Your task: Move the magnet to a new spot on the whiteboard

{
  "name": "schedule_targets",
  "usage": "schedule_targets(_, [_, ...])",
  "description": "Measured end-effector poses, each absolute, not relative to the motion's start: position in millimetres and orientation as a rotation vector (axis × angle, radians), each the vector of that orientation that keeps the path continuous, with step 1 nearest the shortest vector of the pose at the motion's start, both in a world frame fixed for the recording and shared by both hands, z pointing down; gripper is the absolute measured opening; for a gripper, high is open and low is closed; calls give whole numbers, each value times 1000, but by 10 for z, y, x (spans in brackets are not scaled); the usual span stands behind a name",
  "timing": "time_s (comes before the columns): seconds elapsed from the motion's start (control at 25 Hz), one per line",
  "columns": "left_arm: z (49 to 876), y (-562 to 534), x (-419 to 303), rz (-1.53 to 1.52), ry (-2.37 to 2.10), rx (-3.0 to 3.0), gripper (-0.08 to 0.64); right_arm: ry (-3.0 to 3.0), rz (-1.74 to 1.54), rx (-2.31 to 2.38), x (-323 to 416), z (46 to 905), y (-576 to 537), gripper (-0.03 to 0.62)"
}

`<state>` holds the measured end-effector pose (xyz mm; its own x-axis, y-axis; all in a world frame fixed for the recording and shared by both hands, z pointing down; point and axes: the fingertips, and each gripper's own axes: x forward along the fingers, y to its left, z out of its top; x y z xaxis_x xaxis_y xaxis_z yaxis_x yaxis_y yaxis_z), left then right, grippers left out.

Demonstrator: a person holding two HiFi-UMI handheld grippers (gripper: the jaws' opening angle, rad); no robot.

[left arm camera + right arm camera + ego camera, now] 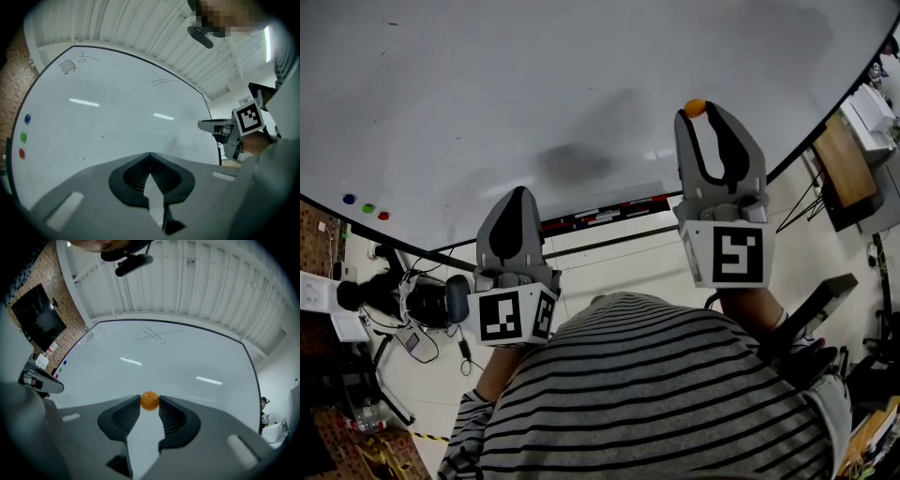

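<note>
Right hand-held gripper (pixel 698 112) is raised against the whiteboard (pixel 534 94), clenched on the orange magnet (pixel 695 107). In the right gripper view I see the round magnet (pixel 150 400) pinched at the very tips of the jaws, one pad on each side, with the white board surface filling the background behind it. From the head view the magnet sits over the right part of the board, near its lower edge. I cannot tell whether it touches the surface or is held just off it. Left hand-held gripper (pixel 519 195) hangs lower and to the left, its tips over the board's bottom edge. In the left gripper view I read its jaws (pixel 150 154) as pressed together with nothing between them. A blue magnet (pixel 349 199), a green magnet (pixel 367 208) and a red magnet (pixel 383 216) sit in a short row at the far left of the board, well apart from both grippers. The marker tray (pixel 605 214) runs along the board's lower edge between the two grippers. The person's striped shirt (pixel 656 394) fills the bottom of the head view.
</note>
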<state>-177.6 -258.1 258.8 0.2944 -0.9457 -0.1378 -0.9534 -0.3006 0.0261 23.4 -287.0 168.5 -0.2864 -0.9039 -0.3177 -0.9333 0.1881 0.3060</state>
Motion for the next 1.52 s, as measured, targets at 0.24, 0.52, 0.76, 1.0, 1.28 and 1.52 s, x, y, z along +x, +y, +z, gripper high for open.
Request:
schedule_targets(0.24, [2547, -2157, -1296, 195, 1798, -2453, 15, 2429, 611, -1814, 639, 1864, -2340, 124])
schedule_targets(0.52, [2598, -1616, -845, 149, 1805, -2454, 15, 2480, 539, -1771, 967, 2041, -1760, 124])
schedule_targets(0.76, [2503, -1225, -660, 182, 1785, -2405, 15, 2487, 535, -1735, 1096, 2067, -1378, 124])
schedule_targets(1.0, [2565, -972, -698, 134, 1863, -2340, 15, 2516, 558, -1685, 1087, 2060, -1140, 124])
schedule_targets(1.28, [2590, -892, -740, 165, 1899, -2332, 15, 2539, 573, -1652, 1041, 2067, -1089, 124])
schedule_targets(1.52, [2603, -843, -758, 161, 1911, -2333, 15, 2552, 572, -1634, 994, 2073, -1056, 124])
